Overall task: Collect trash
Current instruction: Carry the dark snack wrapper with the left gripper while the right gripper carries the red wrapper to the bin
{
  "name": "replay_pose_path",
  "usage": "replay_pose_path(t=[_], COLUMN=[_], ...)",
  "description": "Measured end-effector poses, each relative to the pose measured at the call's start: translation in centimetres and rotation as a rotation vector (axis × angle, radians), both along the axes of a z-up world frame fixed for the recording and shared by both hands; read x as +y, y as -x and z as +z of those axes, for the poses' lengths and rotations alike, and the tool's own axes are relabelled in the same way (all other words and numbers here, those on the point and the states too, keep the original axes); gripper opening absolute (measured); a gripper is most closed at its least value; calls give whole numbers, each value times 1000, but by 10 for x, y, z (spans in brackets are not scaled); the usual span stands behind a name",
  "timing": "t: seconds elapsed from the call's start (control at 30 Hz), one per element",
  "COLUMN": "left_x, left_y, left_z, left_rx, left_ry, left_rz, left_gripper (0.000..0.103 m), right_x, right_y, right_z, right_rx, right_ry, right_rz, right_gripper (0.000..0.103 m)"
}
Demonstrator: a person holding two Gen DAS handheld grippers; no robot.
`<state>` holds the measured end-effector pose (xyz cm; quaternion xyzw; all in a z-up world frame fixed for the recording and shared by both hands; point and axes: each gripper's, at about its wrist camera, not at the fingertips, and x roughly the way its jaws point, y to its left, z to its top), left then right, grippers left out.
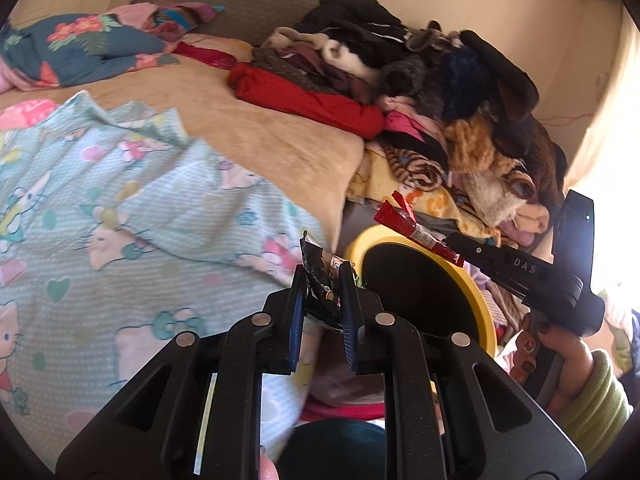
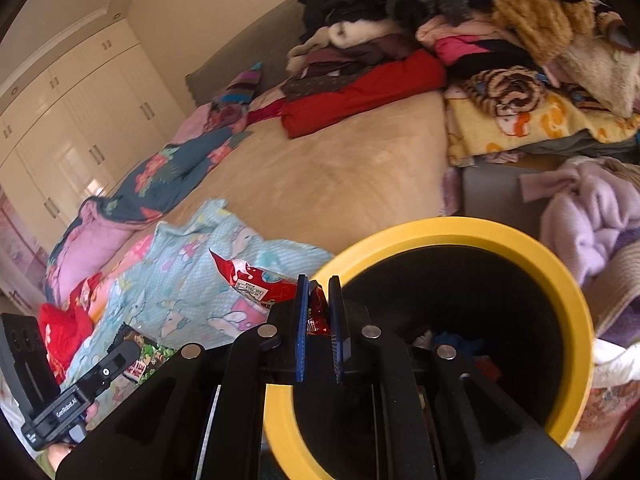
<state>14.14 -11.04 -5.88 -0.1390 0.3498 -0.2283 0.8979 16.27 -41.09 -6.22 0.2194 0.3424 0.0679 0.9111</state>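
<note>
My left gripper (image 1: pixel 324 276) is shut on a dark printed snack wrapper (image 1: pixel 320 276), held just left of the yellow-rimmed black bin (image 1: pixel 480 292). My right gripper (image 2: pixel 319 284) is shut on a red snack wrapper (image 2: pixel 256 280) at the near left rim of the bin (image 2: pixel 560 276). In the left wrist view the right gripper (image 1: pixel 456 254) reaches in from the right and holds the red wrapper (image 1: pixel 404 220) above the bin's far rim. In the right wrist view the left gripper (image 2: pixel 116 356) sits low at the left with the dark wrapper (image 2: pixel 140 352). Some trash lies inside the bin.
A bed with a tan blanket (image 2: pixel 328 172) and a light blue cartoon sheet (image 1: pixel 120 208) lies behind the bin. A pile of clothes (image 1: pixel 400 68) and a plush toy (image 1: pixel 500 168) sit at the far right. A lilac fleece (image 2: pixel 588 208) lies beside the bin. Wardrobes (image 2: pixel 60 128) stand at the left.
</note>
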Motion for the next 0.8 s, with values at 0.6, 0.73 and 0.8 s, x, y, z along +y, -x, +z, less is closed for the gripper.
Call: replay_pose_path(t=[0.6,0.73,0.8], left_x=[-79,-94,-102], left_y=[8,9,10], left_z=[-1,-4,-6], left_rx=[-25,-24,-24], left_ry=[-61,-79,-85], left_rz=[-164,-197,-213], left_gripper=[11,11,11], right_x=[-77,-82,-85], right_y=[26,28,28], right_z=[-24,-29,-31], right_rx=[64,81,87], right_ry=[-73,-81,-87], right_rz=[-233,-256,-266], right_gripper=[10,10,10])
